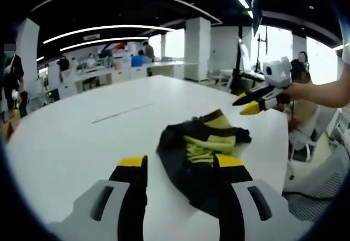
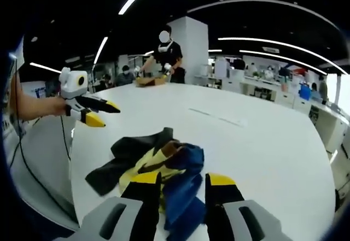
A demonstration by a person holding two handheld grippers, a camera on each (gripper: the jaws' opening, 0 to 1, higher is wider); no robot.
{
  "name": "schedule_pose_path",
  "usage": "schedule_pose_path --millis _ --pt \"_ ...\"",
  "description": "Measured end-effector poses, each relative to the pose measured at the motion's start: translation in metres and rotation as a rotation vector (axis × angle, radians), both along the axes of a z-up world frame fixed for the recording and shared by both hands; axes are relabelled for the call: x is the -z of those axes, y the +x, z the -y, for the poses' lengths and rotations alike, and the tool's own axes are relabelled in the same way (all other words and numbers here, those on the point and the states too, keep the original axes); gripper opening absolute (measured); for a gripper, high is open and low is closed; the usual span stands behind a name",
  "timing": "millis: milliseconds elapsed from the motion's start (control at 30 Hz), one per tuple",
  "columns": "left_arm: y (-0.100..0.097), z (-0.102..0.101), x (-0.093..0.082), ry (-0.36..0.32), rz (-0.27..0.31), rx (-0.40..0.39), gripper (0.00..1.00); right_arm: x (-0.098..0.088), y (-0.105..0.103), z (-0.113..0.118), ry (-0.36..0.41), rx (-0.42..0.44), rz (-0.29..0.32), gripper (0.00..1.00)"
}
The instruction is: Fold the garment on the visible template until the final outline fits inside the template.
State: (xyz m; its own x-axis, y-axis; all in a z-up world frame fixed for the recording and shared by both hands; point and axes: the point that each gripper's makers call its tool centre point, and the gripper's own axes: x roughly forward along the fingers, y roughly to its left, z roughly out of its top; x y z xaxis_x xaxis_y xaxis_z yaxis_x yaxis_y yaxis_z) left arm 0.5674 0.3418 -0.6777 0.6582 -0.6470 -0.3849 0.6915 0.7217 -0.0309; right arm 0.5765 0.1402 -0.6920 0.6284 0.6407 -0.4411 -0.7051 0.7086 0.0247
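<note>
Crumpled garment of dark navy, black and pale yellow striped cloth (image 1: 205,145), lying bunched on the white table (image 1: 76,137); in the left gripper view it sits at lower centre-right, in the right gripper view (image 2: 156,167) at lower centre. No template outline can be made out beneath it, so the fit cannot yet be judged; the heap reads as unfolded, the task at its start.

Left gripper (image 1: 180,170), black jaws with yellow tips, rises from the bottom of its own view with jaws parted and nothing between them; the right-hand jaw overlaps the cloth's near edge, probably poised to take a hem. It also appears at the upper left of the right gripper view (image 2: 101,115), hovering off the cloth.

Right gripper (image 2: 183,189), likewise parted and empty, stands over the blue fold at the bottom of its view; seen at the upper right of the left gripper view (image 1: 254,104), it is apart from the garment. A thin line (image 1: 123,112) marks the table beyond.
</note>
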Motion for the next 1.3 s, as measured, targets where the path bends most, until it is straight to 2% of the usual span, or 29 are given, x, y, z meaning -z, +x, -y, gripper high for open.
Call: schedule_pose_path --millis 200,633,867,967,1067,1300 --pt "0.011 0.016 0.006 0.019 -0.006 0.057 0.43 0.009 0.013 -0.006 -0.016 -0.026 -0.004 0.22" --pt "0.037 0.046 0.006 0.025 -0.002 0.136 0.35 0.018 0.036 -0.024 -0.027 -0.094 -0.019 0.16" --pt "0.051 0.059 0.011 0.062 0.018 0.195 0.34 0.027 0.041 -0.033 -0.051 -0.142 -0.027 0.13" --pt "0.053 0.064 0.015 0.107 0.025 0.252 0.33 0.031 0.041 -0.036 -0.064 -0.161 -0.035 0.12" --pt "0.058 0.071 0.013 0.087 0.018 0.279 0.33 0.032 0.042 -0.039 -0.065 -0.174 -0.042 0.12" --pt "0.074 0.079 0.017 0.116 0.036 0.316 0.30 0.035 0.046 -0.040 -0.064 -0.182 -0.052 0.11"
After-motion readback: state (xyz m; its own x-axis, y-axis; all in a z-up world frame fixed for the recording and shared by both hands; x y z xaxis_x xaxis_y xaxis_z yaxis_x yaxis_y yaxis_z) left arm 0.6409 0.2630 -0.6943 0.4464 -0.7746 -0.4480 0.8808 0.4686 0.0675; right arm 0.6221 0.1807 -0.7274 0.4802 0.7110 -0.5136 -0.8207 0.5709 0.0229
